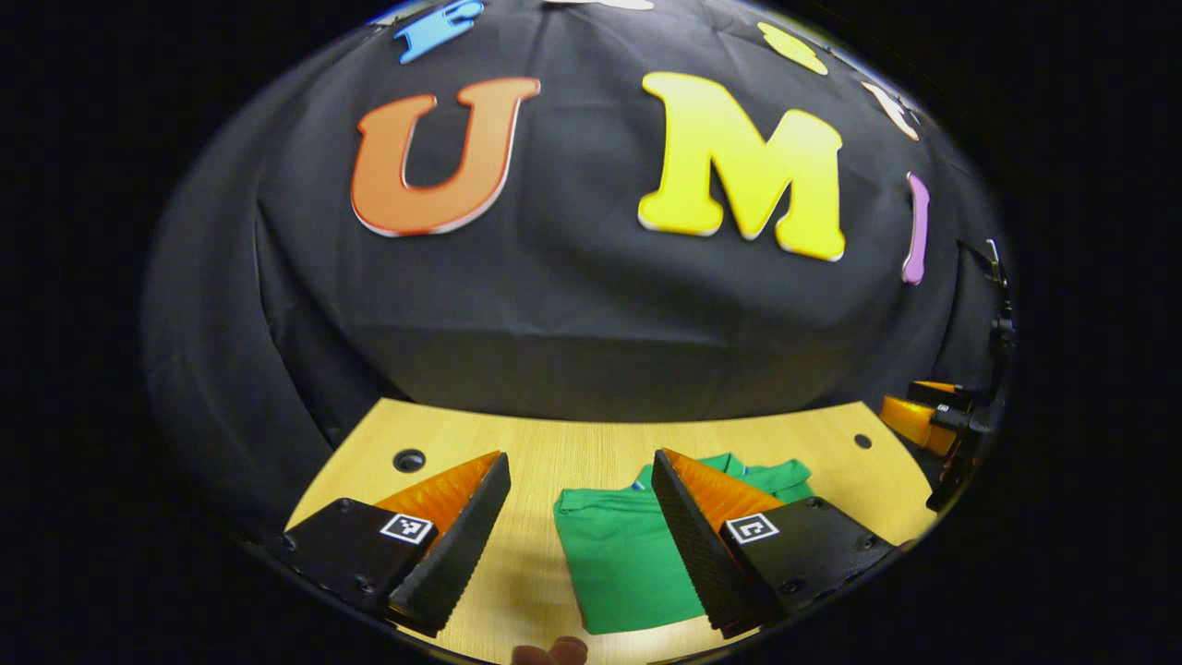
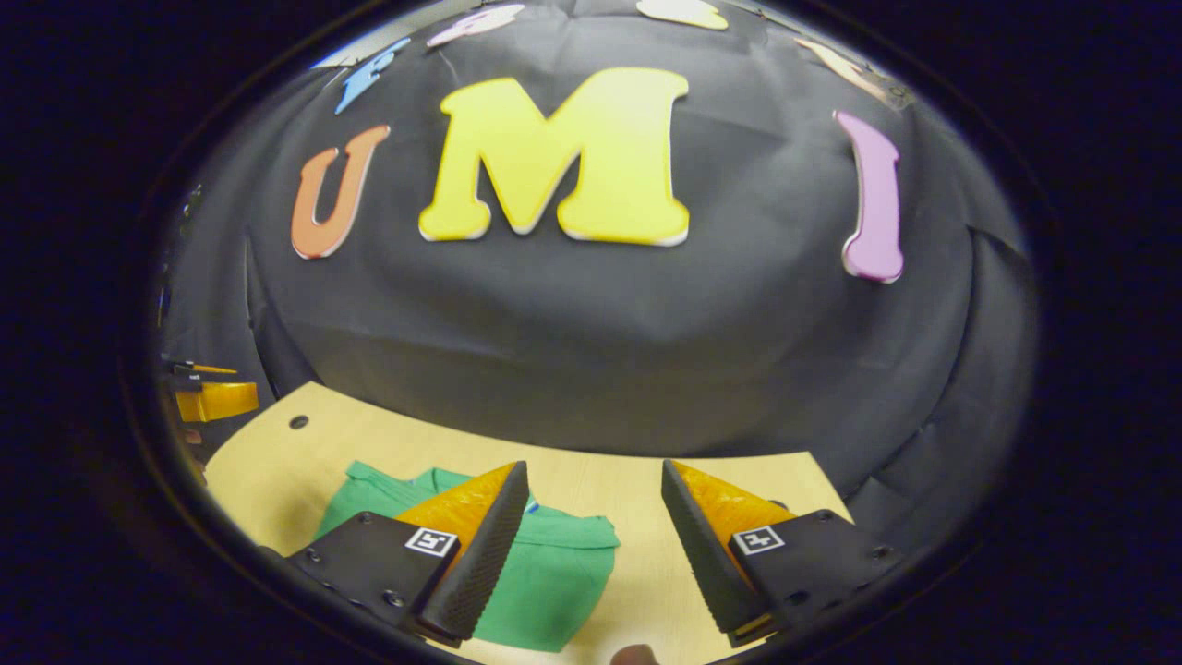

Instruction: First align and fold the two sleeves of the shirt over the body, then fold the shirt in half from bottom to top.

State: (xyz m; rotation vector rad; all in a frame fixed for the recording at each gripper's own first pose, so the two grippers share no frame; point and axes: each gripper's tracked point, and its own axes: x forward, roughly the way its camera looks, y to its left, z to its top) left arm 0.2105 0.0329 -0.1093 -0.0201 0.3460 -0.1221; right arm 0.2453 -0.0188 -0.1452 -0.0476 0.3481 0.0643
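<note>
Green shirt (image 1: 623,563) lies folded into a compact rectangle on the wooden worktop (image 1: 554,453), near its front edge. Left tool (image 1: 577,517) and right tool (image 2: 591,526) both released, above the worktop, grasping nothing.

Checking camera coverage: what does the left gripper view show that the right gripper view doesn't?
Left gripper view: the open left gripper, with the green shirt lying between its fingers and behind one of them; the right gripper sits at the far right edge. Right gripper view: the open right gripper, bare wooden table between its fingers, the shirt off to the left behind one finger. Shared: shirt, table, black cloth wall.
</note>
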